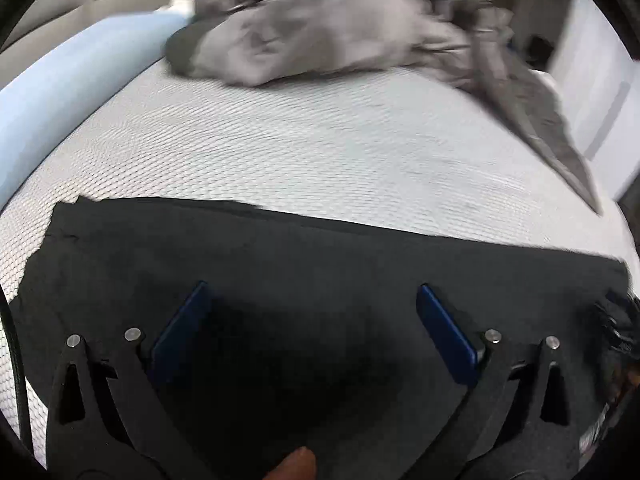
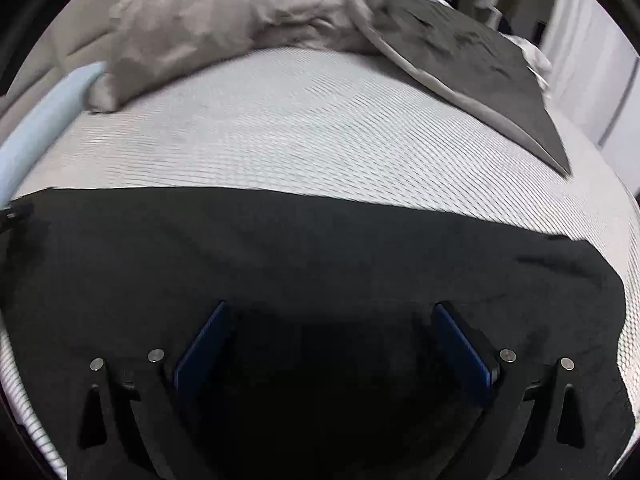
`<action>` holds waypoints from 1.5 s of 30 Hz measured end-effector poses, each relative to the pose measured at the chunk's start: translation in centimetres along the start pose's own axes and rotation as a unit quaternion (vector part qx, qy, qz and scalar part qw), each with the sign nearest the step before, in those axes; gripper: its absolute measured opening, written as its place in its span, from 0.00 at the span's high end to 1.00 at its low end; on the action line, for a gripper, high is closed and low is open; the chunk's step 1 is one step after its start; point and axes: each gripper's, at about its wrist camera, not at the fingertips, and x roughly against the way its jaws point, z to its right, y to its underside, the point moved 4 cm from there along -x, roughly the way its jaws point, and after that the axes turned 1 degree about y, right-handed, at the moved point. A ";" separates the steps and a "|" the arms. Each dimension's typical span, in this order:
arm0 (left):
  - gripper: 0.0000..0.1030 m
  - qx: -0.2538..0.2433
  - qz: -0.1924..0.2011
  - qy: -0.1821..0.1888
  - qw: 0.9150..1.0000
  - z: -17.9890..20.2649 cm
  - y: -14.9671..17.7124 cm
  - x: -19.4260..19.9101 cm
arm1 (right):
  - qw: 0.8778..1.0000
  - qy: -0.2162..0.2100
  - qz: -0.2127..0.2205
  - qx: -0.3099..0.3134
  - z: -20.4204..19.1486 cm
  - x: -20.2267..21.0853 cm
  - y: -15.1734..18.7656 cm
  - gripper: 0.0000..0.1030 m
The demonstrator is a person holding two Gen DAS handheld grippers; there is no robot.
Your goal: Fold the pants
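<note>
The left tongs (image 1: pixel 312 308) stood wide apart, blue pads (image 1: pixel 182 332) splayed at 8 and 4 o'clock, nothing between them. They hung over the black pants (image 1: pixel 320 264), which lay flat across the near part of the bed (image 1: pixel 320 140); whether the pads touched the cloth I could not tell. A fingertip (image 1: pixel 298 462) showed at 6 o'clock. The right tongs (image 2: pixel 332 324) were likewise spread wide and held nothing — the pants (image 2: pixel 320 248) filled the lower half of that view, their far edge running from 9 to 3 o'clock. A rumpled grey blanket (image 1: pixel 320 32) lay at 12 o'clock, well apart from the pants, trailing down toward 2 o'clock. A pale blue pillow (image 1: pixel 60 92) sat at 10 o'clock.
</note>
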 end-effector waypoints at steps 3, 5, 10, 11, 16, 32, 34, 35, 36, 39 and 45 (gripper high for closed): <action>0.01 -0.042 0.009 0.033 0.999 3.8 1.4 1.7 | 0.998 -0.056 0.013 0.013 -2.8 1.7 1.0 0.02; 0.01 -0.072 0.014 0.046 0.996 6.4 3.3 2.4 | 0.997 -0.077 0.012 0.026 -5.1 2.6 2.2 0.02; 0.01 -0.112 -0.022 0.052 0.992 10.1 9.0 2.0 | 0.993 -0.058 -0.002 0.100 -7.7 2.7 6.4 0.02; 0.01 -0.110 -0.037 0.047 0.992 9.9 9.8 1.2 | 0.994 -0.047 -0.005 0.103 -7.3 2.9 7.2 0.02; 0.01 -0.118 -0.051 0.026 0.991 10.8 12.2 0.7 | 0.998 0.032 -0.005 0.052 0.8 4.7 9.8 0.02; 0.01 -0.095 0.007 0.079 0.992 9.7 9.5 2.3 | 0.980 0.024 0.087 -0.177 14.6 13.3 17.7 0.03; 0.01 -0.089 0.032 0.095 0.991 9.7 9.0 3.5 | 0.965 -0.012 0.093 -0.245 16.9 14.1 19.7 0.03; 0.01 -0.087 0.043 0.104 0.990 9.8 8.6 4.0 | 0.959 -0.024 0.093 -0.267 18.3 14.1 20.7 0.03; 0.01 -0.086 0.051 0.109 0.989 9.8 8.4 4.4 | 0.956 -0.028 0.092 -0.276 18.6 14.3 21.2 0.03; 0.01 -0.083 0.076 0.112 0.987 10.1 7.9 5.5 | 0.945 -0.072 0.090 -0.307 20.5 13.0 21.6 0.03; 0.01 -0.091 0.085 0.090 0.988 10.4 8.1 6.0 | 0.930 -0.074 0.115 -0.341 23.4 9.8 19.1 0.07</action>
